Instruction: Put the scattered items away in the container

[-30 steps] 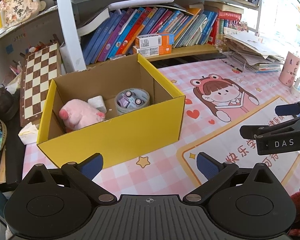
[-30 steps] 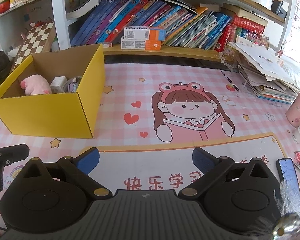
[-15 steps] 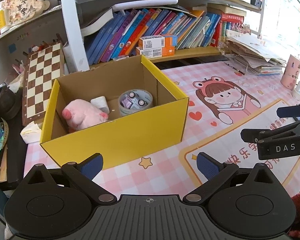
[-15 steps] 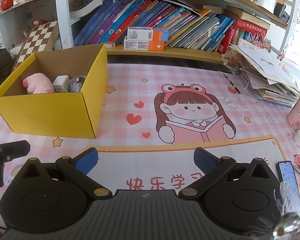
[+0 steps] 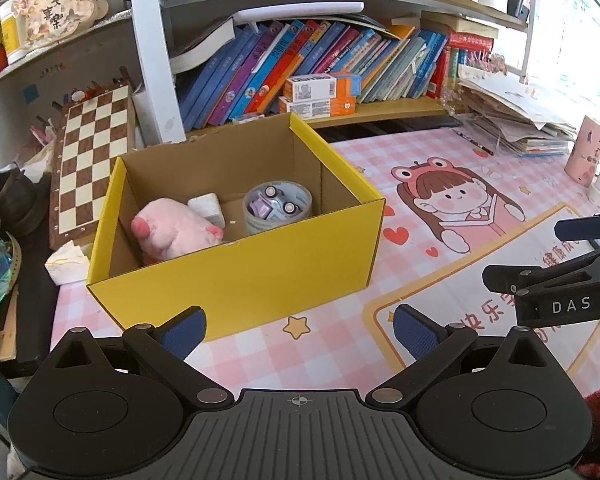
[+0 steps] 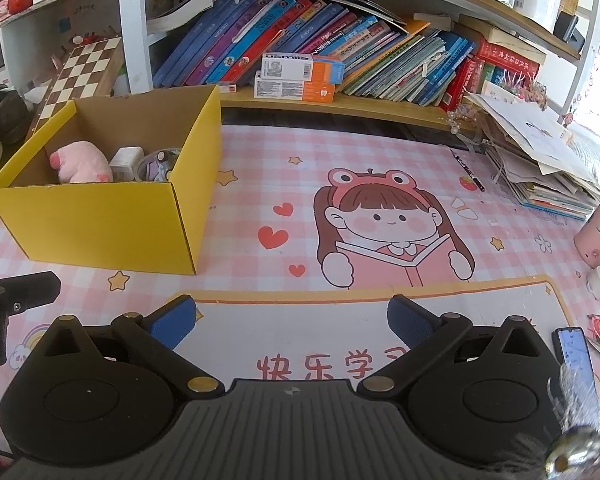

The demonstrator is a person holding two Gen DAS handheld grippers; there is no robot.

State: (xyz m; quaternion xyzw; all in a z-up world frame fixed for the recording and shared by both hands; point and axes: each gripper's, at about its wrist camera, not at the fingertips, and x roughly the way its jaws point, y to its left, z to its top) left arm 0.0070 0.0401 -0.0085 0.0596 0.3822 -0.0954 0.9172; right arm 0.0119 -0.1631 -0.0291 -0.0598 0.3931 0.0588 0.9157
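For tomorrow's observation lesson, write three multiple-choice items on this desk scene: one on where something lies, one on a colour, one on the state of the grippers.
1. Where does the pink plush toy lie?
A. On the desk mat
B. Inside the cardboard box
C. On the bookshelf

2. What colour is the outside of the box?
A. Yellow
B. Green
C. White

3. How do the left gripper and right gripper stand?
A. Both open and empty
B. Both shut on toys
C. One open, one holding the box

Answers:
1 B: the plush rests on the box floor beside the round tub of small items.
2 A: its outer walls are yellow and its inside is plain brown.
3 A: each wrist view shows the blue pads wide apart with nothing between them.
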